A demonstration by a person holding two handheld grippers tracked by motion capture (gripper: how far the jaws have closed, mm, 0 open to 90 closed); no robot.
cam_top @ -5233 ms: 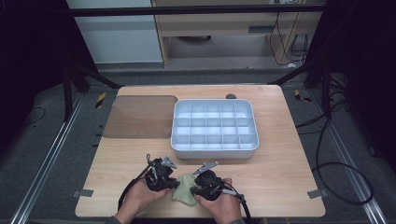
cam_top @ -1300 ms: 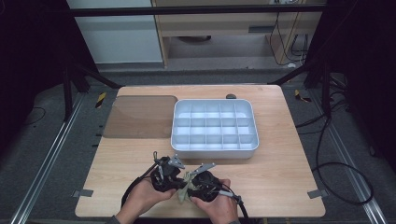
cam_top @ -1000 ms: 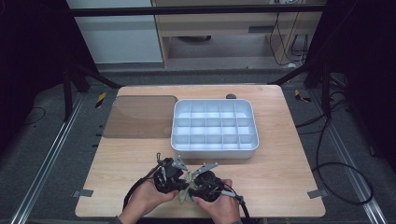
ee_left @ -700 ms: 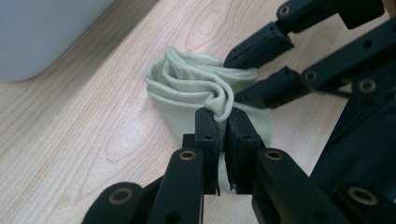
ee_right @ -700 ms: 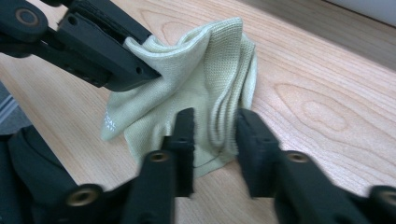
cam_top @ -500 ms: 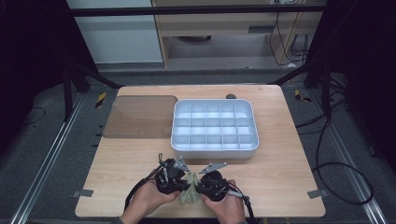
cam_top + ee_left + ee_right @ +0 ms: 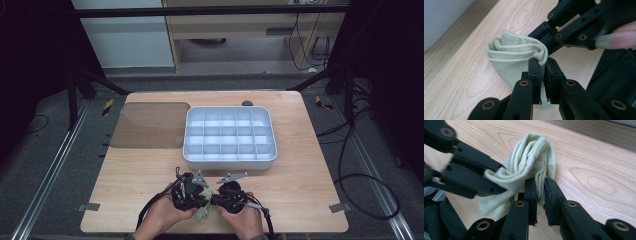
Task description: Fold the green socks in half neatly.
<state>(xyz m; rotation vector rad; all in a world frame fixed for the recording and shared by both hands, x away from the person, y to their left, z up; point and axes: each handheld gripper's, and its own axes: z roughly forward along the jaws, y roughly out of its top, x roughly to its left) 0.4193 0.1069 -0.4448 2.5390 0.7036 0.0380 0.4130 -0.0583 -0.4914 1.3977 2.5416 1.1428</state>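
**Two Grippers, One Sock**

Pale, grainy wooden table (image 7: 300, 165) under me, dark room all round. I've got one soft, pale green knitted sock (image 7: 516, 53) bunched up at the near edge of the table, ribbed cuff curling on top. My left gripper (image 7: 543, 72) pinches a fold of it between narrow black jaws. My right gripper (image 7: 540, 191) has just been closing, and now it clamps another fold of the same sock. Behind them sits one white plastic tray (image 7: 272, 137), rectangular, split into twenty small square compartments. Beside that lies one flat, smoky brown lid (image 7: 150, 125) with rounded corners.
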